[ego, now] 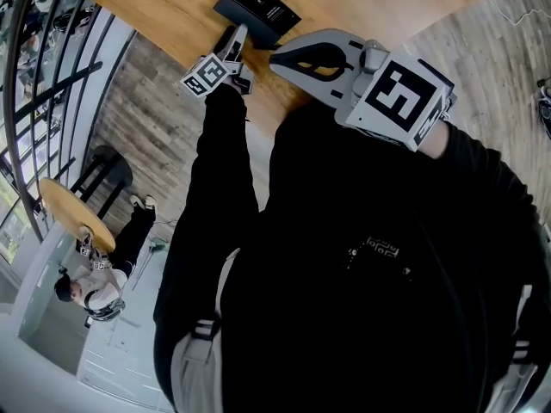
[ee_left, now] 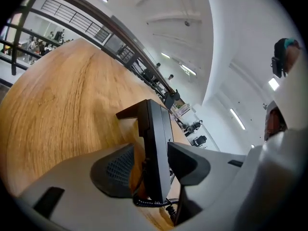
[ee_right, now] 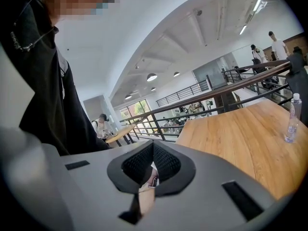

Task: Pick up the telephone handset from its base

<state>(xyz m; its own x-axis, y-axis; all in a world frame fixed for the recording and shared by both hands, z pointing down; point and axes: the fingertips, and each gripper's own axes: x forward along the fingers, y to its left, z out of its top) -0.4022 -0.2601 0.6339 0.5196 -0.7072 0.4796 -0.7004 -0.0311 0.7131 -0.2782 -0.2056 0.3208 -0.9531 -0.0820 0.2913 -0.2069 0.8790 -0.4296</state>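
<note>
A black telephone lies on the wooden table, and I cannot tell its handset from its base. My left gripper reaches over the table edge to the phone's near end. In the left gripper view the telephone stands between the open jaws of the left gripper. The right pad sits close against it, while the left pad stays apart from it. A coiled cord hangs at its near end. My right gripper hovers just right of the phone, its tips together on nothing.
A clear water bottle stands on the table at the right. A dark railing runs along the table's left side. Beyond it, on a lower floor, a person sits by a round table.
</note>
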